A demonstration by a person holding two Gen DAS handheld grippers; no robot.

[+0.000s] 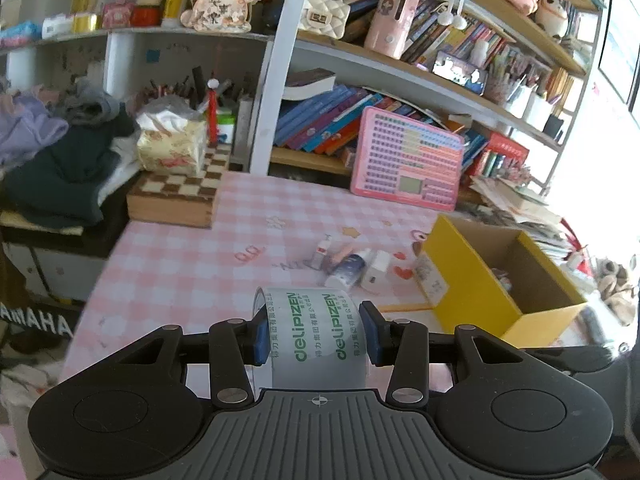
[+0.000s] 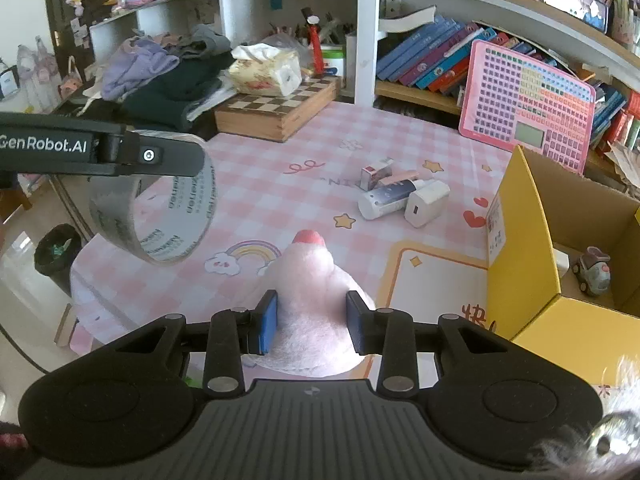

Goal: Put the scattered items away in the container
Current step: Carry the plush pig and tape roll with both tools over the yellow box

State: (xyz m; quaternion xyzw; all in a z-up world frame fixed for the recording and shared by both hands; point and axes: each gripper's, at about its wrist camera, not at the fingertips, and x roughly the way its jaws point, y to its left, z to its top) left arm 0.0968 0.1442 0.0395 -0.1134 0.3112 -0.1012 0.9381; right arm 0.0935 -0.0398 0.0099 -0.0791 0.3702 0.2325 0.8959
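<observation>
Two things held at once, both lifted off the bench (image 2: 280, 148) with its pink checked cloth. In the left hand-held gripper (image 1: 316, 332), a roll of clear tape (image 1: 316, 332) printed with green letters, clamped across its width by the two blue pads (image 1: 261, 334); from the right wrist view, the same roll seen hanging in the air below the black arm of the left tool. In the right hand-held gripper (image 2: 312, 322), a pink plush toy (image 2: 316, 300) with a red tip, squeezed between the pads, soft body bulging out above them. Yellow cardboard box (image 2: 520, 248) open at the top, standing at the right side of the bench, with a small grey toy car (image 2: 594, 270) and some little things already inside. Still lying on the cloth, just left of the box: a small cluster of a dark bottle with white cap (image 2: 386, 198), a white charger block (image 2: 426, 202) touching it, and a little carton (image 2: 376, 172) behind them. Step in hand, by judgement: carrying, after the pick and before the drop, for both hands. Next move likely calling for bringing each load over the open mouth of the box, high enough to clear the yellow wall, then releasing one after the other to avoid the two tools knocking together. Tape roll rigid and likely to roll or bounce when dropped; plush light and likely to cling a little to the pads. After that, the cluster on the cloth remaining to collect.
</observation>
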